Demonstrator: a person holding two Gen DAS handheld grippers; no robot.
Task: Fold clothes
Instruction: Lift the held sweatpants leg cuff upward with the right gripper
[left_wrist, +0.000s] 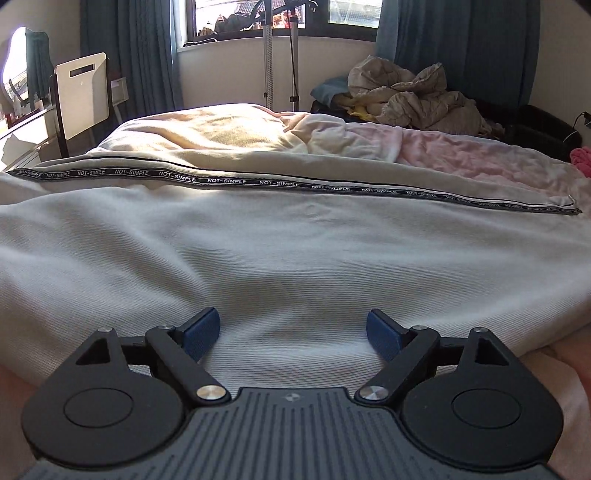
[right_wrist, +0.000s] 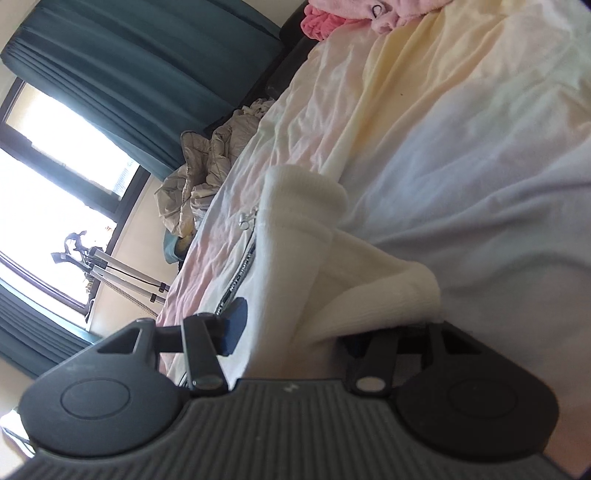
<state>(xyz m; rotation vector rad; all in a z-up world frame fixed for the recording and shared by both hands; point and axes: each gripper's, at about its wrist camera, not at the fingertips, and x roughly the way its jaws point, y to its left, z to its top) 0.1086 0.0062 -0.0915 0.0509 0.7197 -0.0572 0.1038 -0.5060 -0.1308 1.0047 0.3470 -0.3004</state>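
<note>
A cream zip-up jacket (left_wrist: 280, 251) lies spread flat on the bed, its black lettered zipper tape (left_wrist: 295, 184) running across it. My left gripper (left_wrist: 293, 334) is open and empty, low over the jacket's near edge, with the cloth between its blue pads (left_wrist: 201, 332). In the right wrist view, a ribbed cuff and hem of the same jacket (right_wrist: 314, 258) lie between the jaws of my right gripper (right_wrist: 295, 328). The left blue pad (right_wrist: 234, 325) shows, and the right pad is hidden by cloth. The jaws stand wide apart around the cloth.
The bed carries a beige blanket (left_wrist: 207, 129) and a pink sheet (left_wrist: 480, 158). A crumpled quilt (left_wrist: 417, 92) is heaped at the back right by teal curtains (left_wrist: 461, 44). A chair (left_wrist: 83, 96) stands at the left. A pink garment (right_wrist: 332, 14) lies far off.
</note>
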